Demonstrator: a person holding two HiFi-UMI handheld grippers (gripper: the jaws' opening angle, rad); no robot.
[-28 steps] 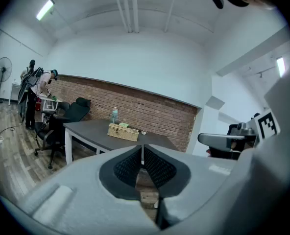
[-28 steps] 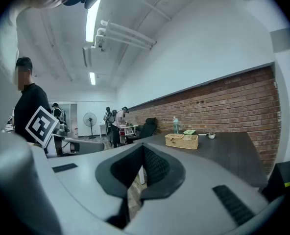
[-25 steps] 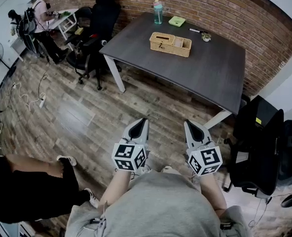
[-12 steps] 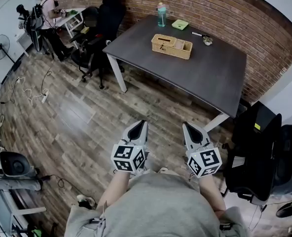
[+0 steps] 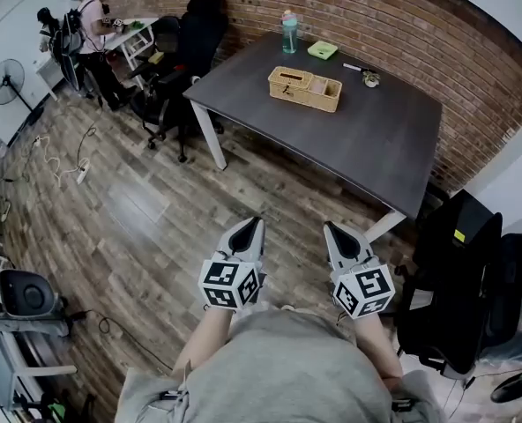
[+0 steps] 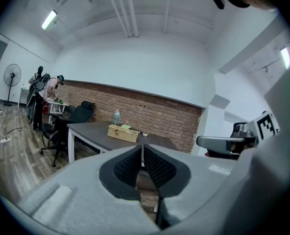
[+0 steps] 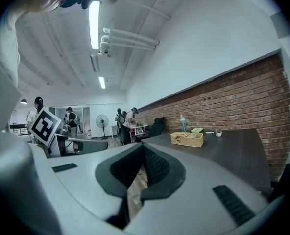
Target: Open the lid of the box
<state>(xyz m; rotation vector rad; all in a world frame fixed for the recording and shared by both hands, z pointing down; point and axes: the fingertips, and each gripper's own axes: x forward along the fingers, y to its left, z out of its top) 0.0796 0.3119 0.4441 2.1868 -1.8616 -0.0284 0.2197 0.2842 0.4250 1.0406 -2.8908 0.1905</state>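
Note:
The box is a tan wicker basket (image 5: 305, 88) with a lid on its left half, standing on a dark grey table (image 5: 376, 148) by the brick wall. It also shows small in the left gripper view as the box (image 6: 122, 132) and in the right gripper view as the box (image 7: 187, 139). My left gripper (image 5: 257, 221) and right gripper (image 5: 325, 226) are held side by side over the wood floor, well short of the table. Both are shut with nothing between the jaws.
On the table stand a teal bottle (image 5: 289, 32), a green pad (image 5: 323, 50) and a small cup (image 5: 370, 79). Black office chairs (image 5: 177, 60) stand left of the table and black chairs (image 5: 459, 271) at the right. People (image 5: 89, 25) work at a far desk. A fan (image 5: 5, 82) and floor cables lie left.
The view has shifted forward a little toward the table. A person in black who crouched at the lower left a second ago is gone from view. Both grippers stay shut.

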